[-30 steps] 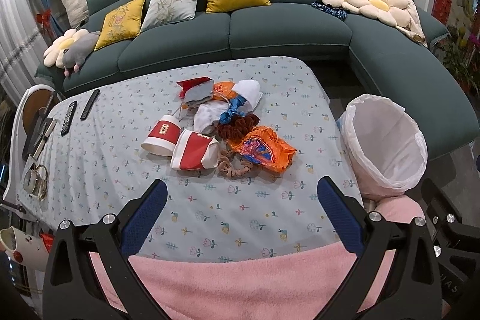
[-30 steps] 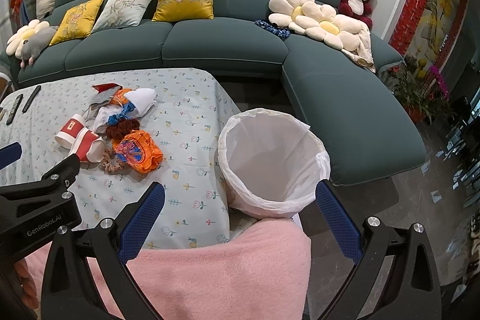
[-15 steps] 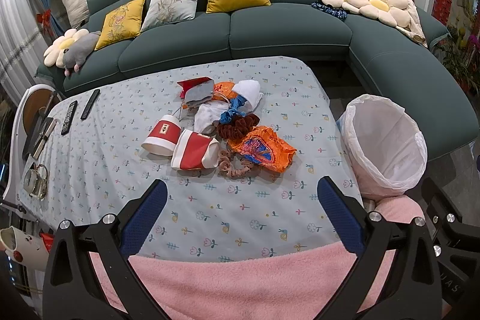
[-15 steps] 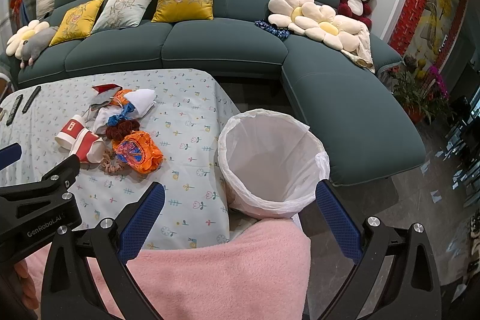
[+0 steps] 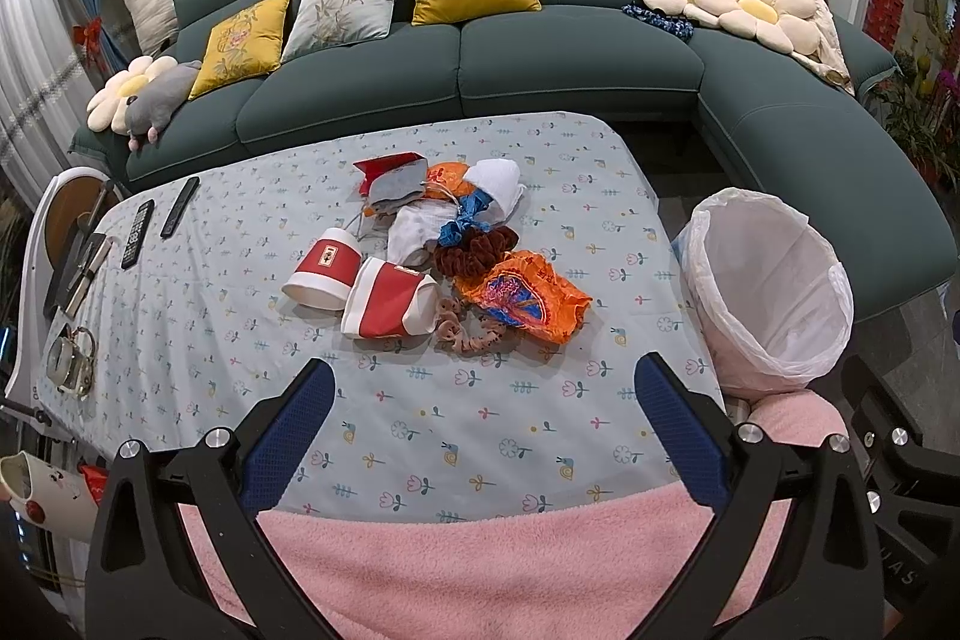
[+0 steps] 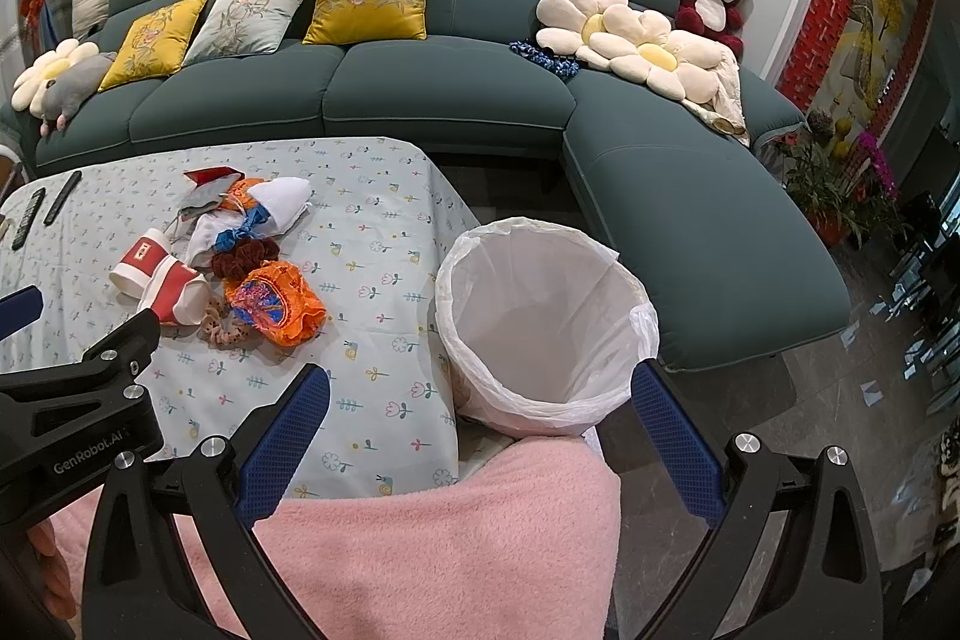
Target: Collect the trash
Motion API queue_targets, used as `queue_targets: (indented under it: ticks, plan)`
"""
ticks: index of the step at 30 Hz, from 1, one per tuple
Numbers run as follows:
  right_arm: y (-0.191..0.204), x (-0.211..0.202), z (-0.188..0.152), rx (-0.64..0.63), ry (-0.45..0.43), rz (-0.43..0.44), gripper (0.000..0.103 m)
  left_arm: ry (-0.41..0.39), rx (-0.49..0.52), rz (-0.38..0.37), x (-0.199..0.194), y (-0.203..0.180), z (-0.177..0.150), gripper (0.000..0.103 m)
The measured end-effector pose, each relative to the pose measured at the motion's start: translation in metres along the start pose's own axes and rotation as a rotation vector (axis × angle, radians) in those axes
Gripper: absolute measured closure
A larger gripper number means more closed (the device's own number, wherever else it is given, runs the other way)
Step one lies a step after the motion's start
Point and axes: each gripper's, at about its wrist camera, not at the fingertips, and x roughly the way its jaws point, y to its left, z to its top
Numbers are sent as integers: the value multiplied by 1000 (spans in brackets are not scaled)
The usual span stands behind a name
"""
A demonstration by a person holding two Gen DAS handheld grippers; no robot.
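Both claws are spread wide with nothing between their blue mesh pads: the left gripper (image 5: pixel 483 421) hangs over the near edge of the table (image 5: pixel 198 340), the right gripper (image 6: pixel 480 427) over the near rim of the trash bin (image 6: pixel 543 328). The table wears a pale blue cloth printed with small flowers. The trash sits heaped at its middle: two red-and-white paper cups (image 5: pixel 360 289) lying on their sides, long axes running near-left to far-right, mouths toward the near left; a crinkled orange wrapper (image 5: pixel 519 295) just right of them; a rust-brown scrunchie (image 5: pixel 474 250) behind it; a pinkish scrunchie (image 5: pixel 465 331) in front; crumpled white paper (image 5: pixel 495 187) and a red-grey carton (image 5: pixel 393 178) at the far end. The round bin, lined with a thin white plastic bag, stands off the table's right edge, mouth upward. Fuzzy pink cloth (image 5: pixel 480 562) fills the near foreground
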Motion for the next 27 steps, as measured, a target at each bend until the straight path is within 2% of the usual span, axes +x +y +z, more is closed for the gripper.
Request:
queue_targets:
  ticks: [27]
  plan:
    - [-7, -1, 2, 25, -6, -15, 7, 7, -16, -6, 6, 6, -4, 7]
